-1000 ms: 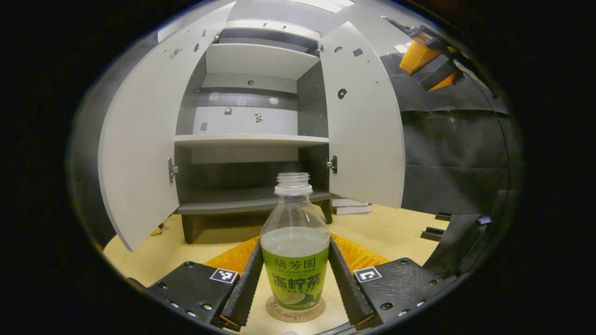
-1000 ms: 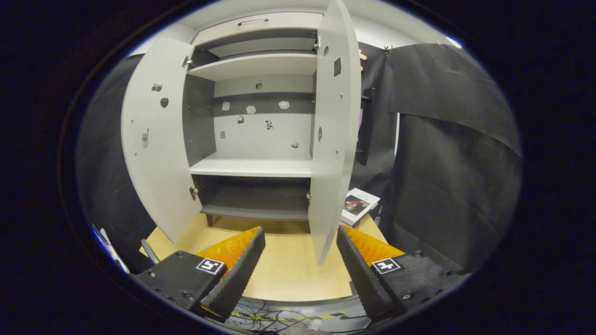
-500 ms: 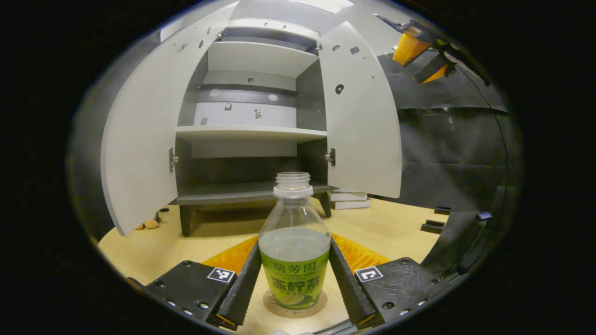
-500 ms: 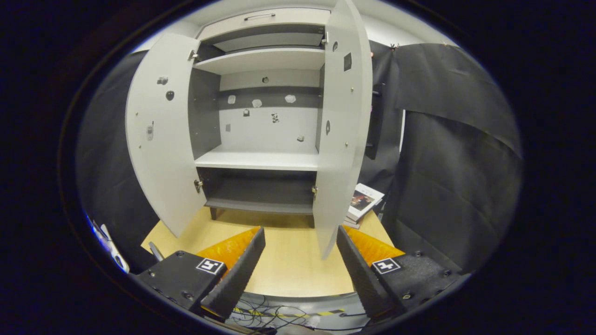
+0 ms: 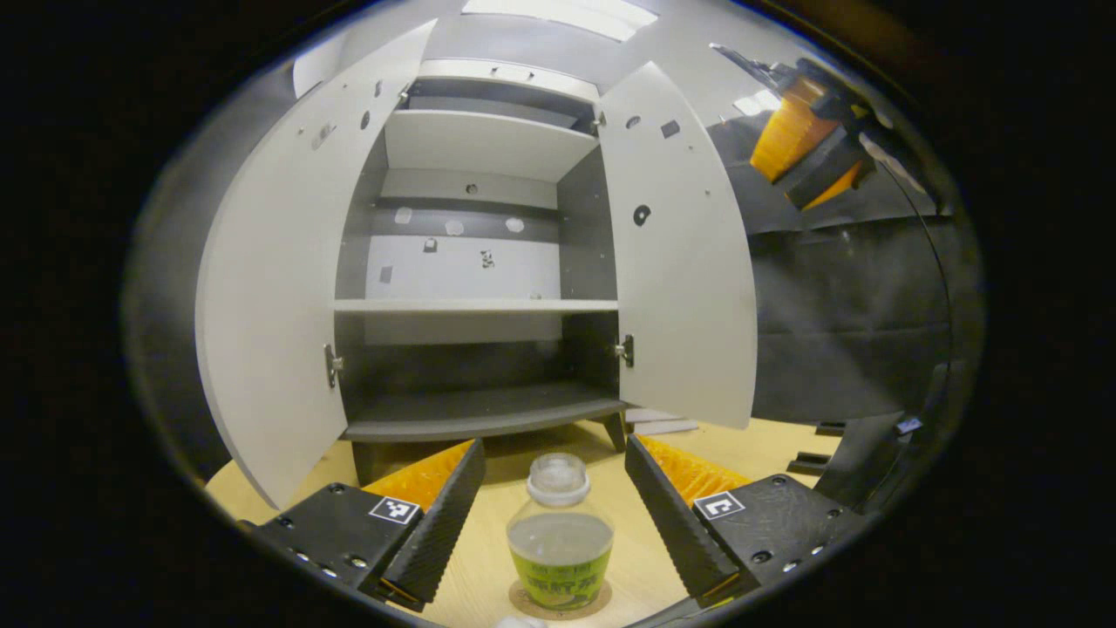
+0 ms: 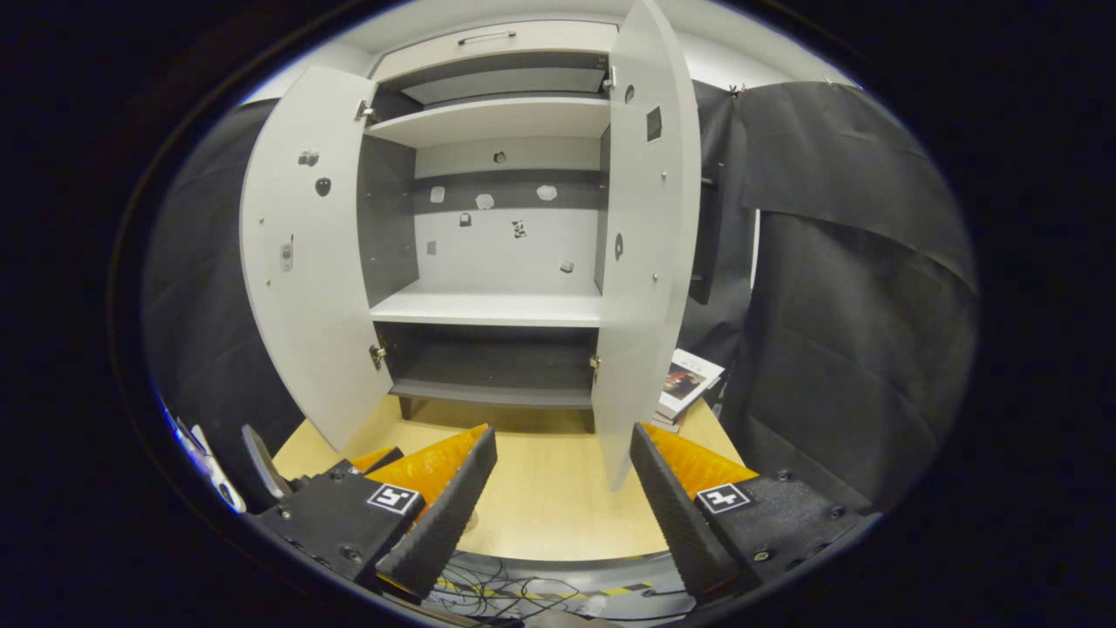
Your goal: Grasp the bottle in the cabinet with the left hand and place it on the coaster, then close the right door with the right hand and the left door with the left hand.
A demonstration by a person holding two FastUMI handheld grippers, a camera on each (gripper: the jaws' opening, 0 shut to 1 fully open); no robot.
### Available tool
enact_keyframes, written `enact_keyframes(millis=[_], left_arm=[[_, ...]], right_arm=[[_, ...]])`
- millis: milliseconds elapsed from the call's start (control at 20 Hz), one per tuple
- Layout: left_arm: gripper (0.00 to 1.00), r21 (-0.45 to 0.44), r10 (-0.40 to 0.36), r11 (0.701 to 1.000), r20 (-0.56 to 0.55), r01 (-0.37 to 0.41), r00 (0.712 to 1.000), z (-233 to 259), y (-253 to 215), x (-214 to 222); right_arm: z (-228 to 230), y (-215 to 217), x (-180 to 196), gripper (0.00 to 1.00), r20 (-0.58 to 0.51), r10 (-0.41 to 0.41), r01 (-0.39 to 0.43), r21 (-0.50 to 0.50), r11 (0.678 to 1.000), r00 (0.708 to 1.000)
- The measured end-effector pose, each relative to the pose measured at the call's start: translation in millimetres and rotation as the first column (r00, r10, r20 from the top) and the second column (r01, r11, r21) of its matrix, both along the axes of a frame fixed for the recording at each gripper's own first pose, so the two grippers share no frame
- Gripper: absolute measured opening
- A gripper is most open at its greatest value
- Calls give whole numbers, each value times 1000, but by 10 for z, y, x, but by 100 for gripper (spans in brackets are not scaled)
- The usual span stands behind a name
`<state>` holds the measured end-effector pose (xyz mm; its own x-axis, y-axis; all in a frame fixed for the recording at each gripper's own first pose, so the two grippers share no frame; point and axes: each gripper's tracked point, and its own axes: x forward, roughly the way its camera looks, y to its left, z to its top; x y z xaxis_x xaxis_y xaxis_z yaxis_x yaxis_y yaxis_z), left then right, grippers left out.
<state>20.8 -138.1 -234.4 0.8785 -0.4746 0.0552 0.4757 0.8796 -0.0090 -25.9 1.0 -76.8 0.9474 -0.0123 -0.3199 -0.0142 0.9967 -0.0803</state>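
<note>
A clear bottle (image 5: 559, 539) with a green label and no cap stands upright on a round cork coaster (image 5: 560, 600) on the wooden table. My left gripper (image 5: 555, 515) is open above and around it, its fingers well apart from the bottle's sides. The cabinet (image 5: 475, 262) stands behind with both doors swung out: the left door (image 5: 270, 288) and the right door (image 5: 684, 262). My right gripper (image 6: 558, 506) is open and empty, facing the right door's edge (image 6: 641, 262). In the left gripper view the right gripper (image 5: 806, 144) appears high at the upper right.
Books (image 6: 684, 384) lie on the table right of the cabinet. The cabinet shelves (image 6: 488, 307) hold nothing. Cables (image 6: 523, 589) trail over the table's near edge. Black cloth walls (image 6: 846, 288) close in the right side.
My left gripper let go of the bottle, opened wide and rose, leaving the bottle on the coaster. The right gripper view shifted only slightly.
</note>
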Motion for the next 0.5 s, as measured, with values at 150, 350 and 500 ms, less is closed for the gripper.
enact_keyframes(millis=[150,350,500], left_arm=[[98,4,27,1000,46,-27,999,451,54,35],[99,-25,27,999,50,-26,998,1001,80,32],[100,-30,61,998,8,-61,998,1292,208,70]], right_arm=[[31,-45,-36,100,25,-13,12,17,1000,1000],[51,-77,-79,100,60,-19,17,34,999,998],[38,-69,-114,100,88,-18,14,41,999,996]])
